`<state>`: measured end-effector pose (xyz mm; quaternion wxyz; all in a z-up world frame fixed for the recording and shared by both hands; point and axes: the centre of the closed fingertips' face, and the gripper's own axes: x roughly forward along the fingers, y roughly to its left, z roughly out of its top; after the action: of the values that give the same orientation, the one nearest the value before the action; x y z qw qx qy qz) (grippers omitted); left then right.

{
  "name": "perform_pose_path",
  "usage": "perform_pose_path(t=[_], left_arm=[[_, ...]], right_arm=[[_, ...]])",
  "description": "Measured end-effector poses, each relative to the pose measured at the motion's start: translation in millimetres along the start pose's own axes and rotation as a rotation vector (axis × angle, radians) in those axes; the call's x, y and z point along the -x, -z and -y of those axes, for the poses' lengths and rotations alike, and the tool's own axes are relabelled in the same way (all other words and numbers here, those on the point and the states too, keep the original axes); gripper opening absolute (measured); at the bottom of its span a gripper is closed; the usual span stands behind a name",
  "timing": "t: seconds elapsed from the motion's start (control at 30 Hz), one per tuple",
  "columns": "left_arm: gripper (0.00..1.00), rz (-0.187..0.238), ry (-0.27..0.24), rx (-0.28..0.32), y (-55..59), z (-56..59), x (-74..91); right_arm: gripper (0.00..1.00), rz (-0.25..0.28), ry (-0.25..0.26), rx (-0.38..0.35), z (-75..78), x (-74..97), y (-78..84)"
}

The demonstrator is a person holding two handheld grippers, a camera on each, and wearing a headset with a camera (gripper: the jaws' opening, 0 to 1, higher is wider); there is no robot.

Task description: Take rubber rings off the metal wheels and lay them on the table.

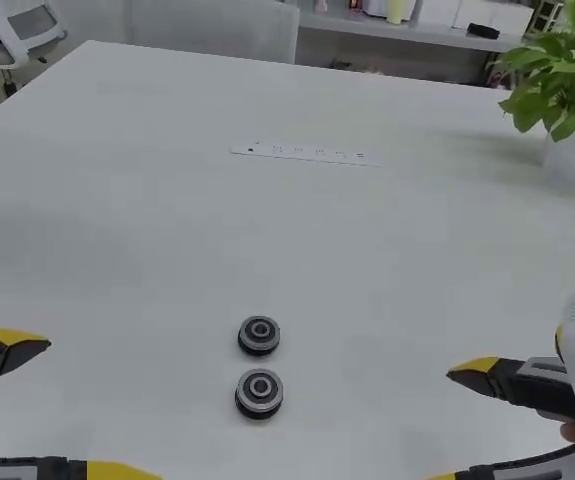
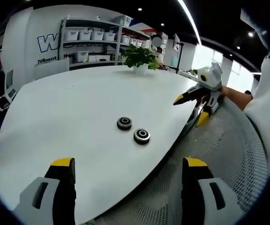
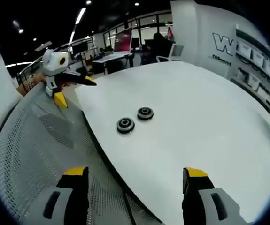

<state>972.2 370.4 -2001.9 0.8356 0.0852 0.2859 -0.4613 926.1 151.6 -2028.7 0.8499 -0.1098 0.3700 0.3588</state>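
Observation:
Two metal wheels with black rubber rings lie side by side on the white table (image 1: 167, 200): the far wheel (image 1: 258, 336) (image 2: 124, 123) (image 3: 145, 113) and the near wheel (image 1: 259, 392) (image 2: 142, 136) (image 3: 126, 125). My left gripper (image 1: 102, 410) (image 2: 129, 164) (image 3: 76, 93) is open at the table's near left edge, well short of the wheels. My right gripper (image 1: 442, 427) (image 3: 135, 172) (image 2: 189, 112) is open at the near right, also apart from them. Both yellow-tipped grippers hold nothing and point inward at the wheels.
A potted plant (image 1: 557, 80) (image 2: 138, 56) stands at the table's far right corner. A flat white strip (image 1: 305, 153) lies on the table further back. Shelves with boxes (image 2: 88, 40) stand beyond the table, and a chair (image 1: 17, 30) at the far left.

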Motion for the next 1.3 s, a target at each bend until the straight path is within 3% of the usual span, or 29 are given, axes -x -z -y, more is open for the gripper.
perform_pose_path(t=[0.37, 0.53, 0.73, 1.0, 1.1, 1.3], left_arm=[[0.94, 0.028, 0.013, -0.008, -7.1, 2.5, 2.0], [0.95, 0.023, 0.022, -0.091, -12.9, 4.7, 3.6], [0.96, 0.024, 0.020, -0.127, -22.4, 2.1, 2.8], [0.93, 0.010, 0.012, -0.180, -29.6, -3.8, 2.9], [0.93, 0.023, 0.008, -0.204, -38.6, -5.6, 4.8], [0.92, 0.030, 0.001, -0.258, -54.1, -7.3, 7.8]], right_arm=[[0.82, 0.044, 0.023, -0.048, 6.6, 2.9, -6.3], [0.84, 0.026, 0.044, -0.013, 7.9, 3.2, -7.4], [0.81, 0.067, 0.055, -0.019, 13.1, 9.5, -18.9], [0.75, 0.169, 0.064, 0.007, 19.0, 18.4, -54.4], [0.71, 0.217, 0.060, 0.030, 20.6, 21.9, -71.7], [0.69, 0.258, 0.054, 0.066, 21.0, 22.0, -94.1]])
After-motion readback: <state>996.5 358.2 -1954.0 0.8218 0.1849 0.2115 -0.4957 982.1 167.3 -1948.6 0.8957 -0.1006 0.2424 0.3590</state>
